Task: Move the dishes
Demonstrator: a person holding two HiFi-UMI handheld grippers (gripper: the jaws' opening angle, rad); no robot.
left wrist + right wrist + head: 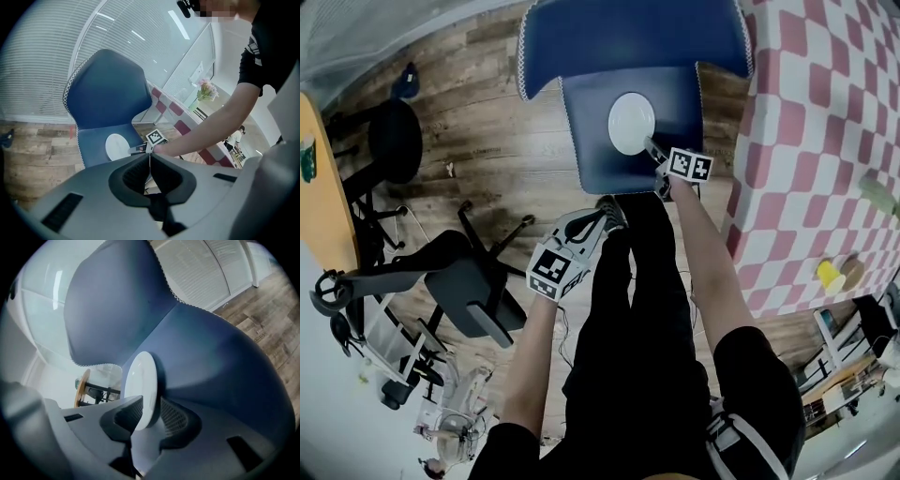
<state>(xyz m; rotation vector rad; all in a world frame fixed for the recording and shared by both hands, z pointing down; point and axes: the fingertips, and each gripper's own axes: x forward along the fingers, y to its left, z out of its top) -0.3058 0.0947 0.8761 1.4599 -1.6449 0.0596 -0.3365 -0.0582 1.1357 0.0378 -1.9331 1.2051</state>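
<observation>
- right gripper (147, 417) is clamped on the near rim of the white plate (140, 380); the plate reaches ahead of its jaws, over the blue chair seat (591, 141)
- the plate is probably stiff, glazed, slippery and breakable; a deeper rim hold looks safer
- left gripper (150, 161) has its jaws together on nothing, well behind

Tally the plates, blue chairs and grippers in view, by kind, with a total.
White plate: 1
Blue chair: 1
Grippers: 2 (left gripper, right gripper)
Total: 4
</observation>
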